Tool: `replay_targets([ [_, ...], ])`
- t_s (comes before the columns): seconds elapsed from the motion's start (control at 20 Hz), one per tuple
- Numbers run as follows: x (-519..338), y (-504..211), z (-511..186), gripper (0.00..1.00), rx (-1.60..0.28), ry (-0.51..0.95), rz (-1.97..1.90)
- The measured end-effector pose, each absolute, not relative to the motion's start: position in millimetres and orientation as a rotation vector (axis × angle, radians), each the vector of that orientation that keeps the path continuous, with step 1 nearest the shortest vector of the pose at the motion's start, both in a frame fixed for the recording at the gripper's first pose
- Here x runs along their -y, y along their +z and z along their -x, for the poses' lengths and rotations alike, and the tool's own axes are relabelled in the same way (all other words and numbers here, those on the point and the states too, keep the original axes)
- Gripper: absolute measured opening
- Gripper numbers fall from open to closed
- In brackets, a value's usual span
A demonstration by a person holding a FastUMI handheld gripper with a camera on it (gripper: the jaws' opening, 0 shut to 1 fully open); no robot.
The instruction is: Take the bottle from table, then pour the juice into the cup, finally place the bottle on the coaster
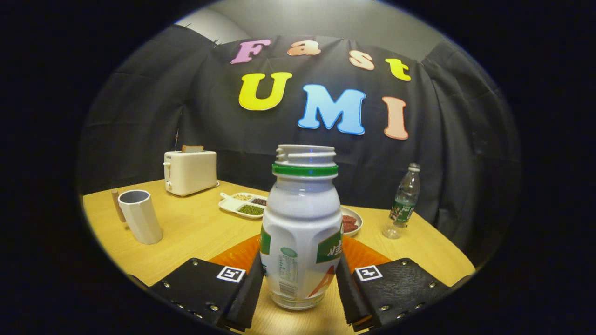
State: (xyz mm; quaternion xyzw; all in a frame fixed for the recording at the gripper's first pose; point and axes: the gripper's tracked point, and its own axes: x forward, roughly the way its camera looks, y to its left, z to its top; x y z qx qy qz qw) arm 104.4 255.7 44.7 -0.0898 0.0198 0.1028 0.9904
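Bottle [301, 228] stands upright and uncapped between the fingers of the tool [300, 284], which press on its lower sides from left and right. It sits at the near edge of the surface [195, 228], with the orange coaster [237, 255] just behind it. The cup [139, 216] stands well apart toward the left edge, before a toaster [190, 171].

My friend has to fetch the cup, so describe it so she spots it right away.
Start at the toaster at the table's far side. Nearer, toward the gripper, stands the cup: tall, pale, faceted, open-topped, apart from the bottle between the gripper's fingers.
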Motion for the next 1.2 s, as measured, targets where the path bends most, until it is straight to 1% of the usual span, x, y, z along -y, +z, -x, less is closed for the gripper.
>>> replay_targets([
  [0.1, -271, 61, -102, 0.71, -0.012, 0.224, 0.229],
  [0.25, -296, 70, -99, 0.71, -0.020, 0.262, 0.278],
  [0.85, -346, 44, -117, 0.71, -0.103, 0.324, 0.627],
  [1.2, -371, 37, -128, 0.71, -0.090, 0.343, 0.866],
])
